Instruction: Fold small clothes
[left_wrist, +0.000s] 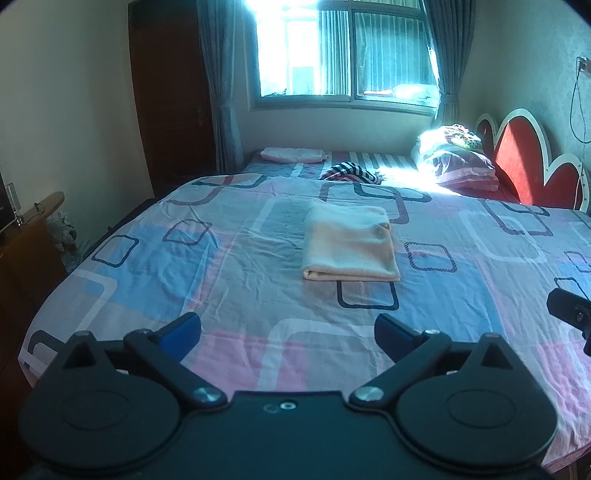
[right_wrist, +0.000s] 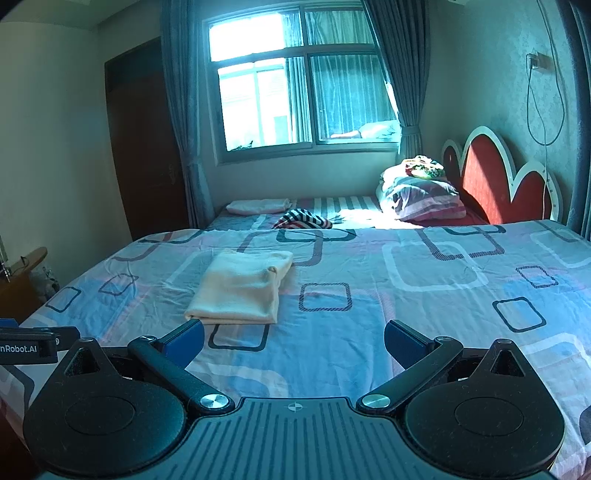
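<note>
A pale cream garment lies folded into a neat rectangle in the middle of the bed. In the right wrist view the same folded garment sits left of centre. My left gripper hovers over the near part of the bed, short of the garment, its jaws wide apart with nothing between them. My right gripper is also open and empty, just to the right of the garment's near edge. Part of the right gripper shows at the right edge of the left wrist view.
A striped cloth and a folded pink cloth lie at the far end of the bed. Pillows are stacked by the red headboard. A dark wardrobe and wooden furniture stand left.
</note>
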